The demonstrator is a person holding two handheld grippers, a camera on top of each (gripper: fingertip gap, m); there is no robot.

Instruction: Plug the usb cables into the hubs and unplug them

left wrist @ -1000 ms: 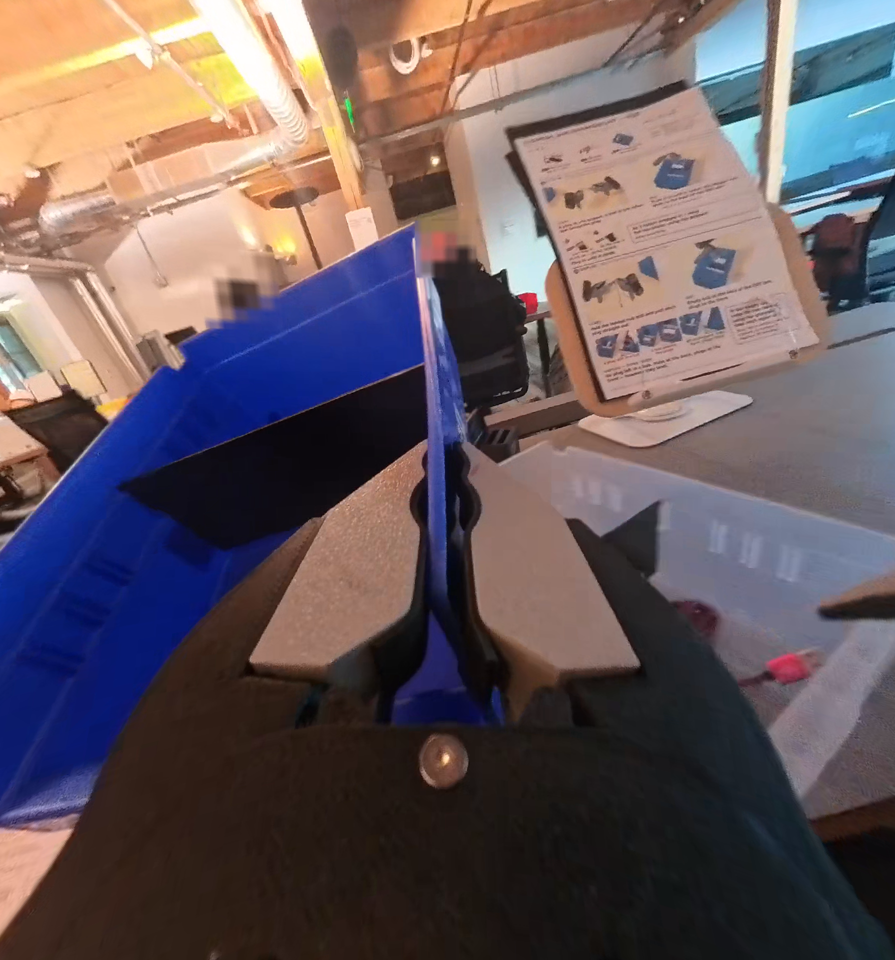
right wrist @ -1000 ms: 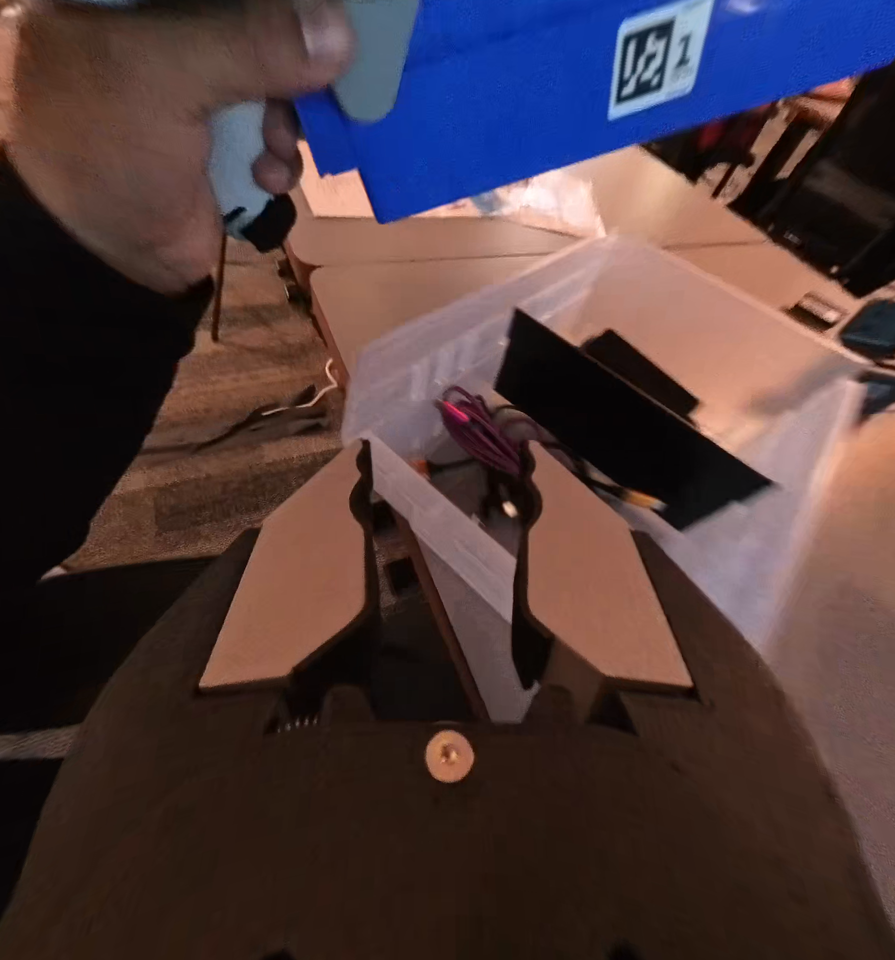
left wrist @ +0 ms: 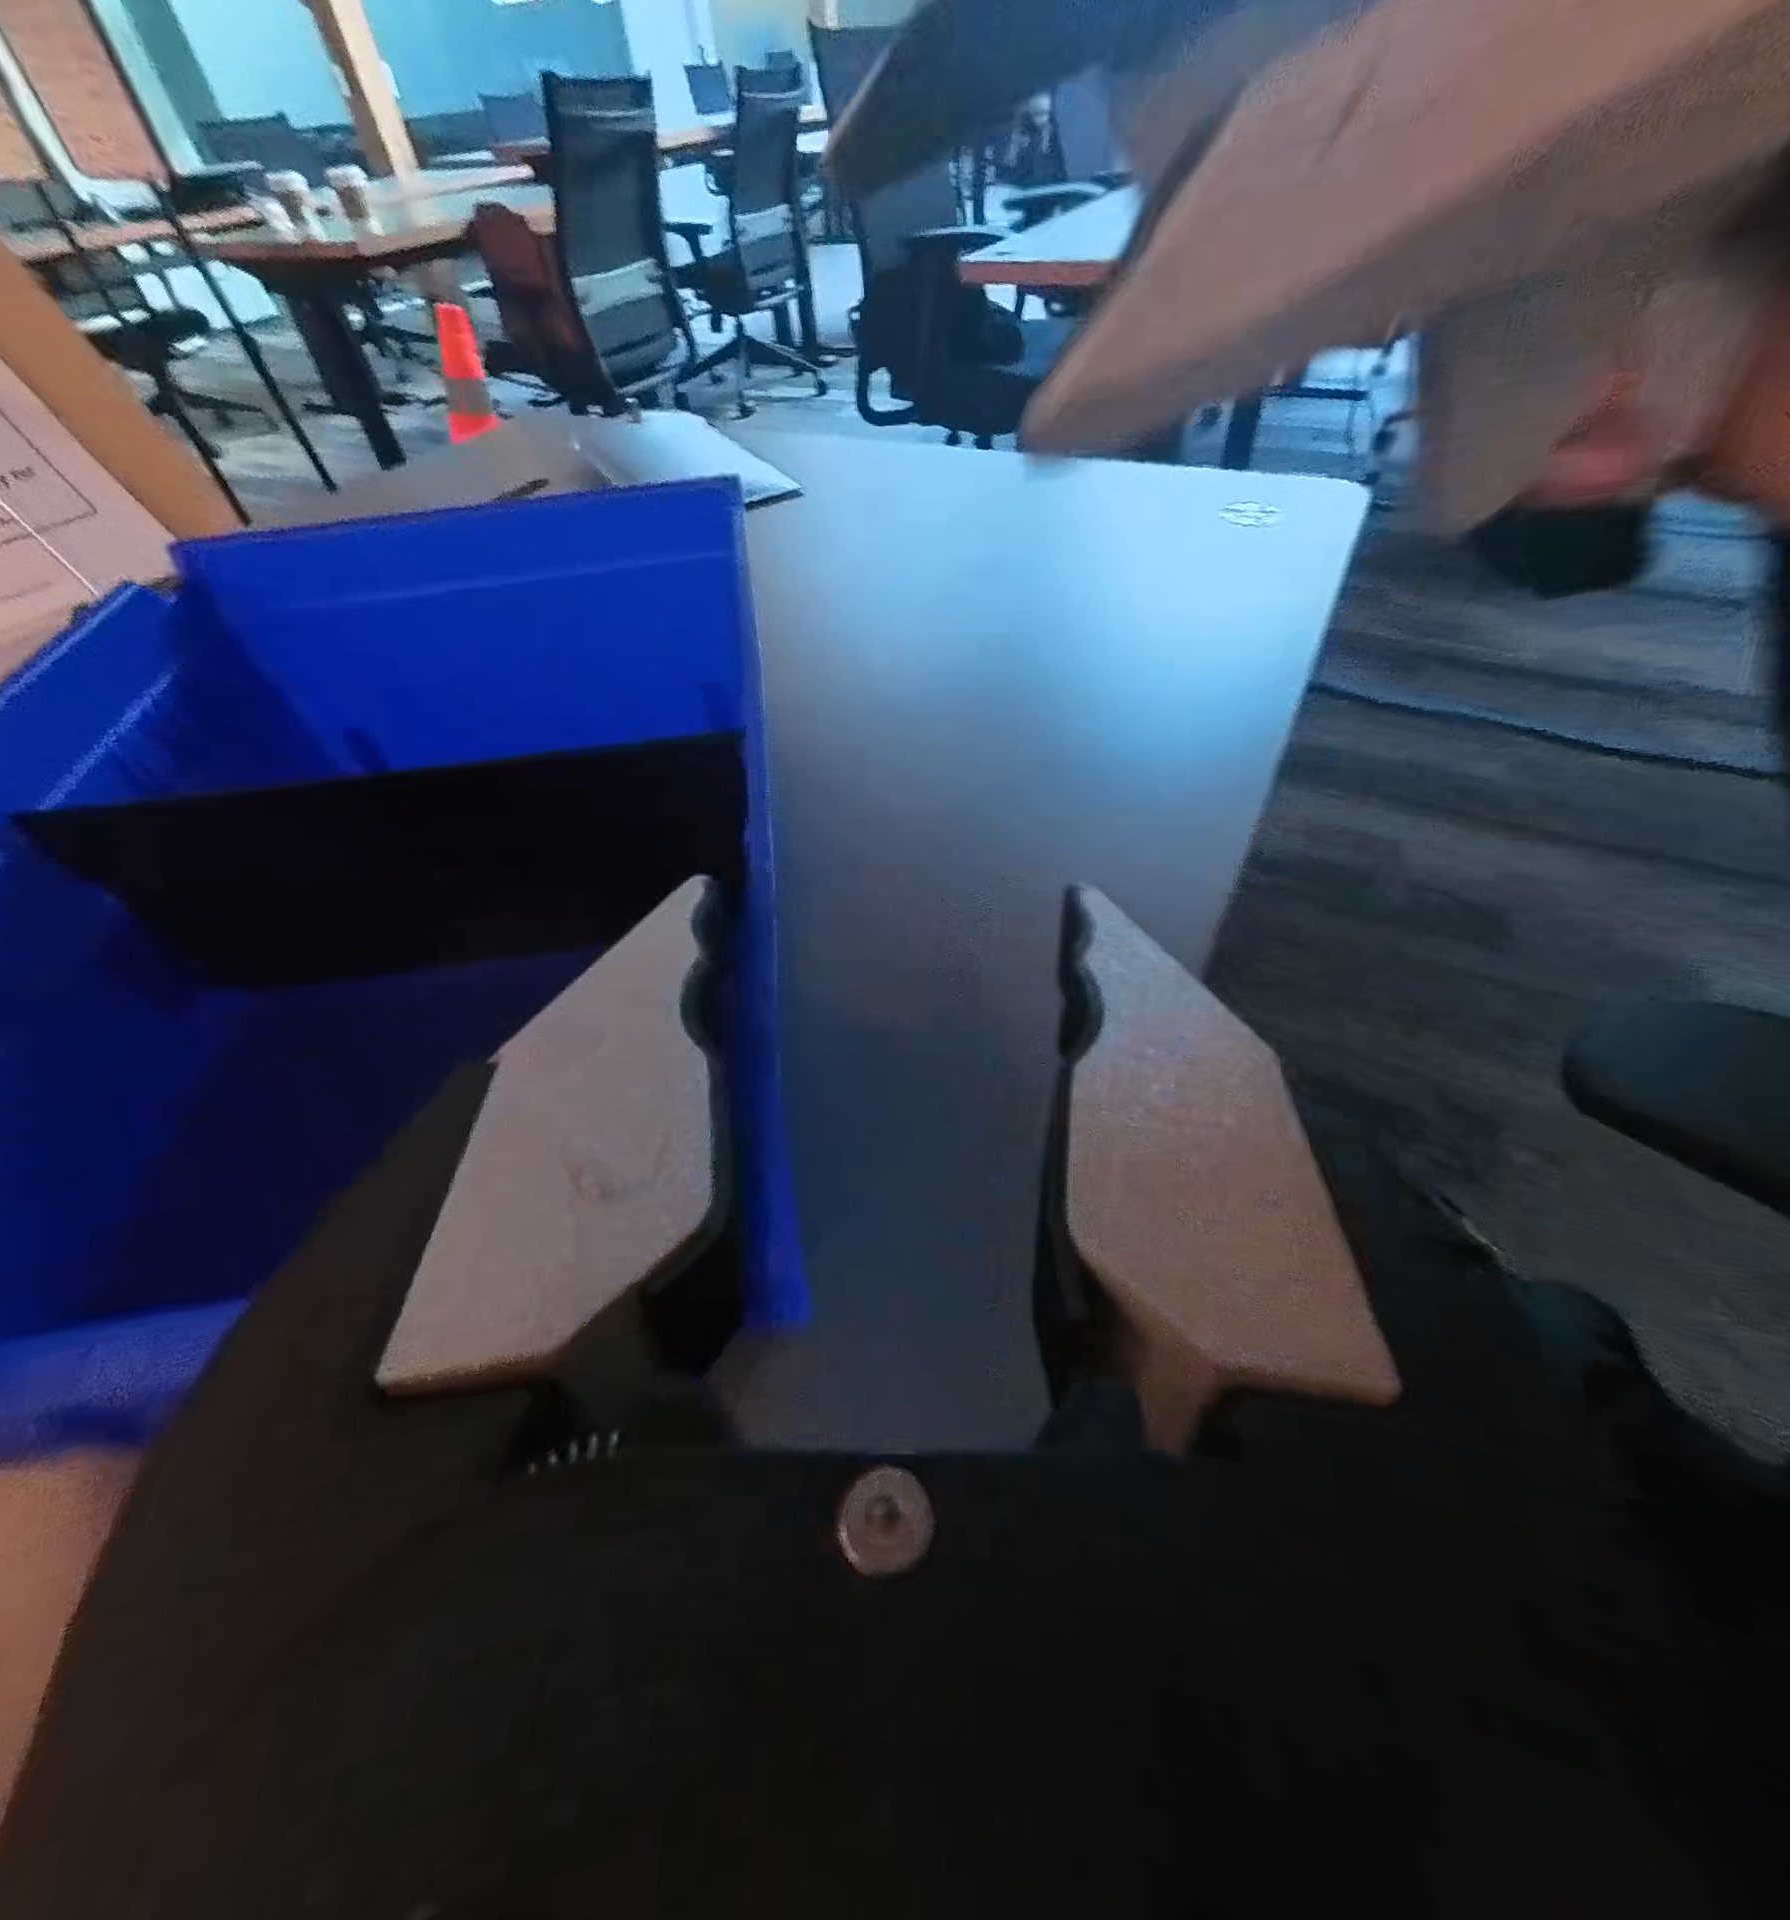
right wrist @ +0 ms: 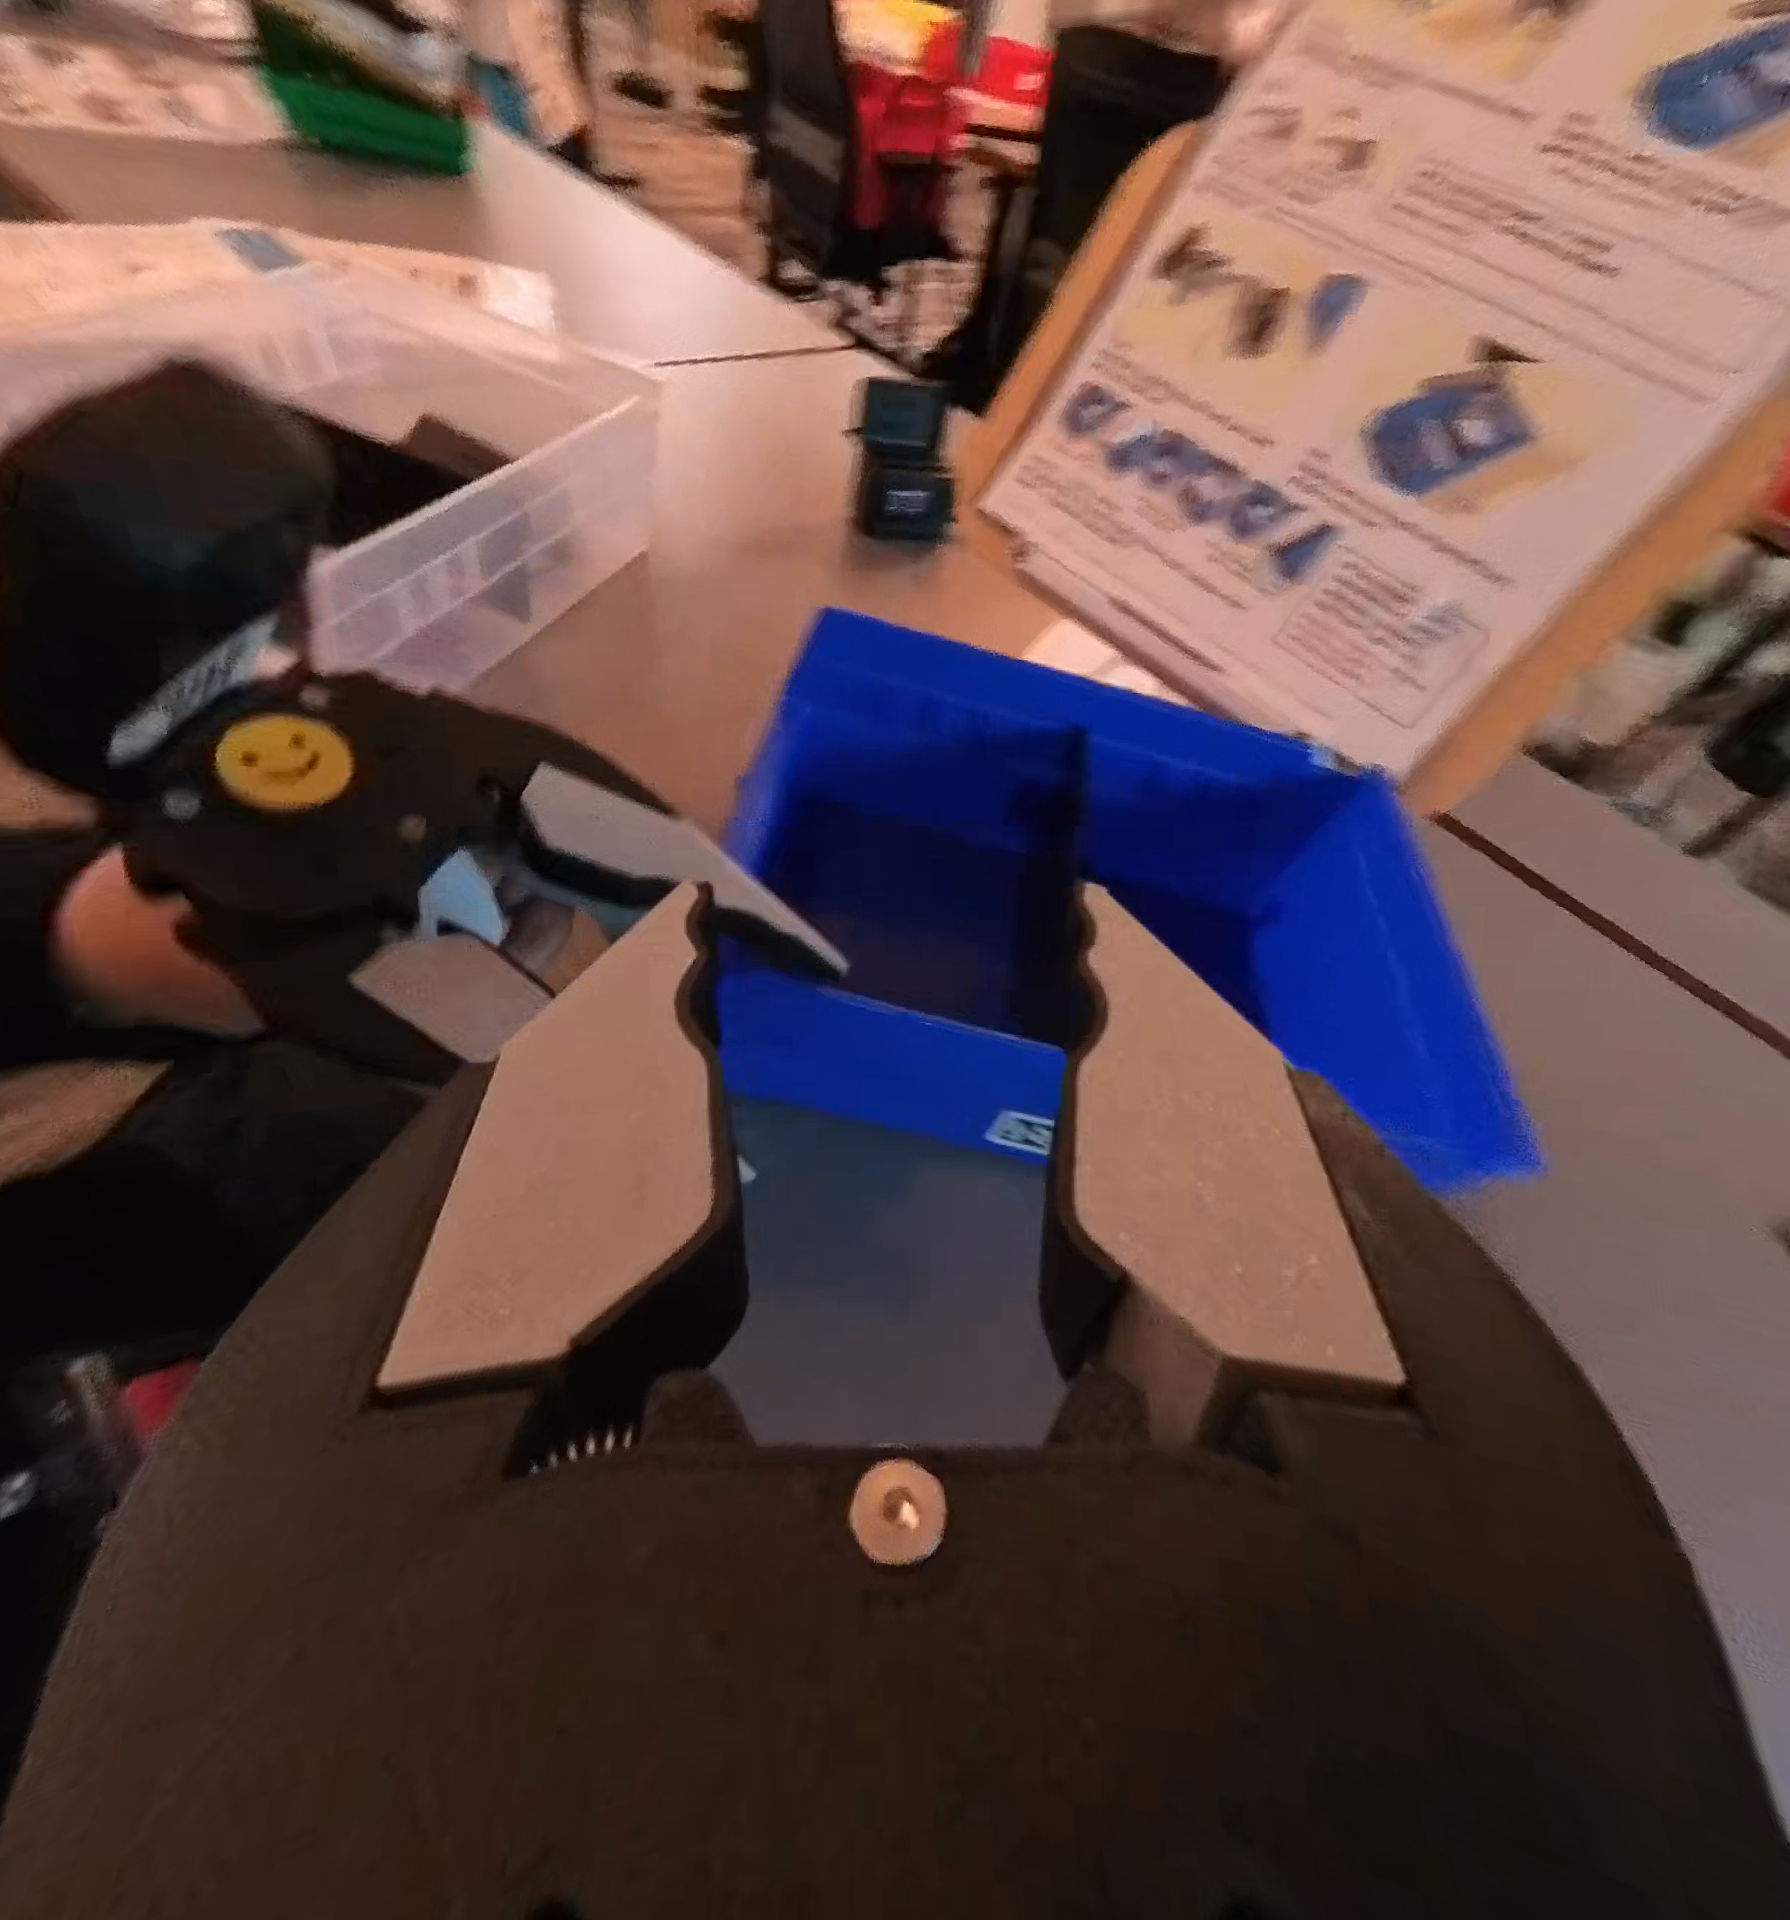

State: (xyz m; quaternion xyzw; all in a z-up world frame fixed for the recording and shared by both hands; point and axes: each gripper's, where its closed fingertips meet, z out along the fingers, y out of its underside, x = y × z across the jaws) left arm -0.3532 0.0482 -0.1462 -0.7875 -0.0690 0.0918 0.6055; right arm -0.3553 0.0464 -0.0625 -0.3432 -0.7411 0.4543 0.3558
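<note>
Blue bin [right wrist: 1286,894]: smooth plastic, black divider [right wrist: 1062,883] inside.
Clear tub [right wrist: 517,520]: ribbed plastic, contents unclear.
Left gripper [left wrist: 886,987]: fingers spread.
Right gripper [right wrist: 891,987]: fingers spread.

Blue bins [right wrist: 1275,883]: one
Black dividers [left wrist: 403,852]: one
Clear tubs [right wrist: 475,540]: one
Instruction boards [right wrist: 1390,416]: one
Hand-held grippers [left wrist: 886,1049]: two

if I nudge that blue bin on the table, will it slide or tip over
The blue bin would probably slide: it sits flat on the smooth table. It looks like light, stiff plastic, seemingly empty apart from its black divider, so tipping seems unlikely.
</note>
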